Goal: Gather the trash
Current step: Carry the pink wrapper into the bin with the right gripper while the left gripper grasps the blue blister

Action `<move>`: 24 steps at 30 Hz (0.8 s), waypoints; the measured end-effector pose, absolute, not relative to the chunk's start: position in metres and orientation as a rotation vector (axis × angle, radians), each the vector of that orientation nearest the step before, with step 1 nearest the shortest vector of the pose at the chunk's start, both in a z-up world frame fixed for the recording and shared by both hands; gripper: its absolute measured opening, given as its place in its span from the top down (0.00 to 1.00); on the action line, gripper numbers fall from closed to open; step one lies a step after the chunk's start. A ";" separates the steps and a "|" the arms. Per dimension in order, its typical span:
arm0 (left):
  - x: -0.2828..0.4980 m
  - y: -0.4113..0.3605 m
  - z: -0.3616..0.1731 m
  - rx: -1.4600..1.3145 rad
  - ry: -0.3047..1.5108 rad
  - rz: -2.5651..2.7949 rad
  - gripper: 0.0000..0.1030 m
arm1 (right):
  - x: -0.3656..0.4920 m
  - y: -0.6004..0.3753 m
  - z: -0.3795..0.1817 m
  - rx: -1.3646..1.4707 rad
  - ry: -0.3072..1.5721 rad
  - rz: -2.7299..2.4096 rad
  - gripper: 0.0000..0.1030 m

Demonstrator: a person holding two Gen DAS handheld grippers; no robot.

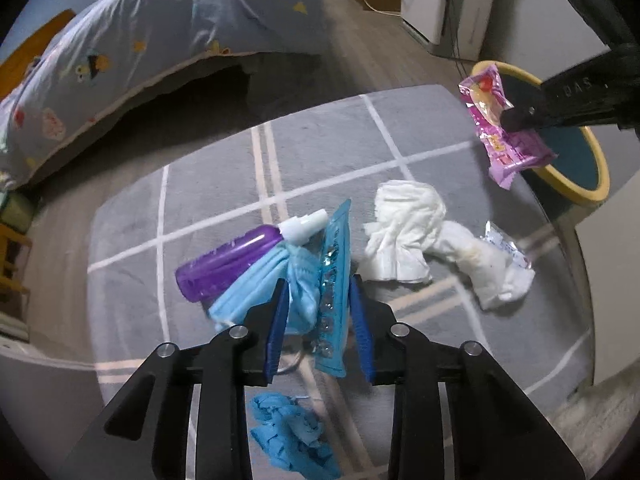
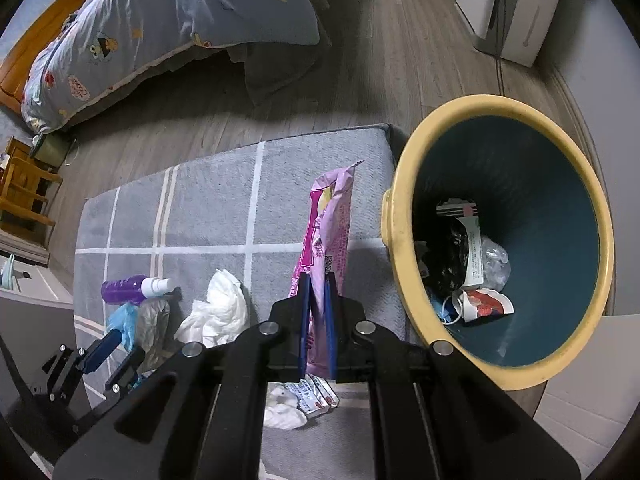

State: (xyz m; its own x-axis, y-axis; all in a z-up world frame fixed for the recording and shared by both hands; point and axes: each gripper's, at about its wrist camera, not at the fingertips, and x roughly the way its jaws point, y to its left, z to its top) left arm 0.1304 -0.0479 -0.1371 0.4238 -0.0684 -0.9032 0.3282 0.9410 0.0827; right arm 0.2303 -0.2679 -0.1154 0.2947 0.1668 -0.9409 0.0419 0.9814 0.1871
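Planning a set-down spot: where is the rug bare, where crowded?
Bare: the far rug between its edge toward the bed and the purple bottle. Crowded: near strip, with bottle, blue packet, white tissue, left tongs. Right tongs hold the pink wrapper beside the bin.

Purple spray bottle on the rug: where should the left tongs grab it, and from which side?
Grip the purple spray bottle across its round mid-body, coming from above. It lies flat on the rug; the blue mask covers its near side, so the far half is clearer.

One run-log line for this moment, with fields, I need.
left hand-held gripper: open around blue packet | right hand-held gripper: holds pink wrapper | bin: beside
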 end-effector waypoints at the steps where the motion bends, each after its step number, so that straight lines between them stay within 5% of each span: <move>1: 0.132 -0.047 -0.140 0.268 1.119 -0.245 0.68 | 0.231 -0.267 -0.115 0.184 1.270 0.087 0.94; 3: 0.131 -0.049 -0.147 0.281 1.138 -0.252 0.69 | 0.231 -0.266 -0.114 0.181 1.267 0.091 0.94; 7: 0.128 -0.049 -0.140 0.276 1.117 -0.282 0.89 | 0.230 -0.267 -0.108 0.182 1.250 0.103 0.94; 24: 0.135 -0.073 -0.039 0.246 0.914 -0.384 0.89 | 0.221 -0.310 -0.029 0.203 1.058 0.134 0.94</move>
